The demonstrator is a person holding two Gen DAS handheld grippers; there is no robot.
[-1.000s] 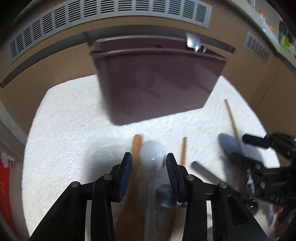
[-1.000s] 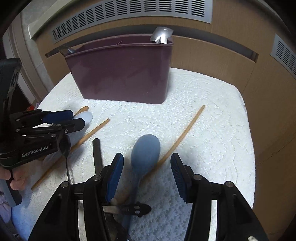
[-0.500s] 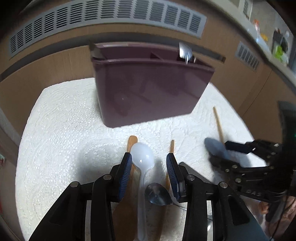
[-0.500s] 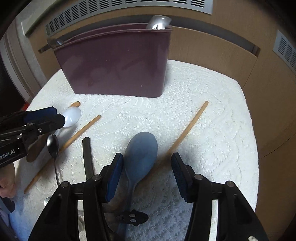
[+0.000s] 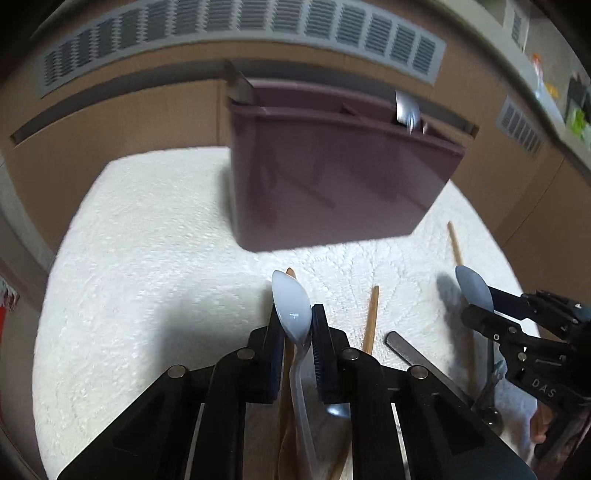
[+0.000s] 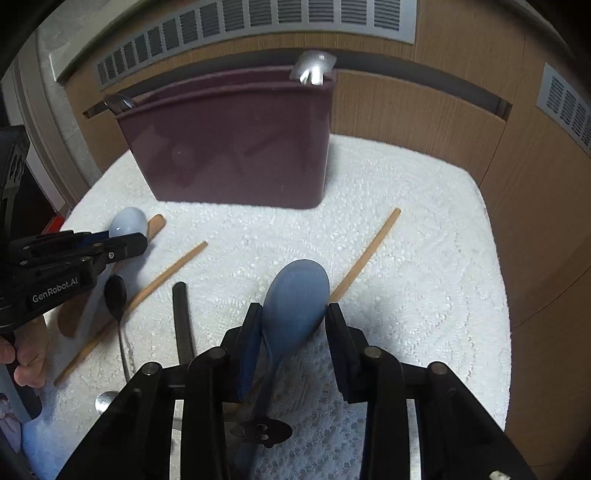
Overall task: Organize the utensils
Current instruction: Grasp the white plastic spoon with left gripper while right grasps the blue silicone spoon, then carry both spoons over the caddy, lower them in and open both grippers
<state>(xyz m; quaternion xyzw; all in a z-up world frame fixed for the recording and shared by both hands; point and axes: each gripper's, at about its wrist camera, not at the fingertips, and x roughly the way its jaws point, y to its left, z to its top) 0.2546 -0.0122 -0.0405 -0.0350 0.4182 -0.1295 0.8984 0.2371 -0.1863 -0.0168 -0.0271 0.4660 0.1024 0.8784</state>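
My left gripper (image 5: 293,325) is shut on a white plastic spoon (image 5: 291,302), lifted with its bowl pointing forward; it also shows in the right wrist view (image 6: 127,223). My right gripper (image 6: 293,321) is shut on a blue spoon (image 6: 297,295), which shows in the left wrist view too (image 5: 474,290). The maroon utensil holder (image 5: 332,177) stands at the back of the white cloth and holds metal spoons (image 6: 314,68). Wooden chopsticks (image 6: 364,254), a wooden spoon (image 6: 155,225), a dark metal spoon (image 6: 116,295) and a black handle (image 6: 183,321) lie on the cloth.
The white textured cloth (image 6: 406,258) covers a small table. Brown wooden panels with grey vents (image 6: 258,22) stand close behind and to the right. A hand (image 6: 26,354) holds the left gripper at the left edge.
Both grippers have closed on their spoons: the left on the white spoon, the right on the blue spoon. The white spoon is now raised off the cloth.
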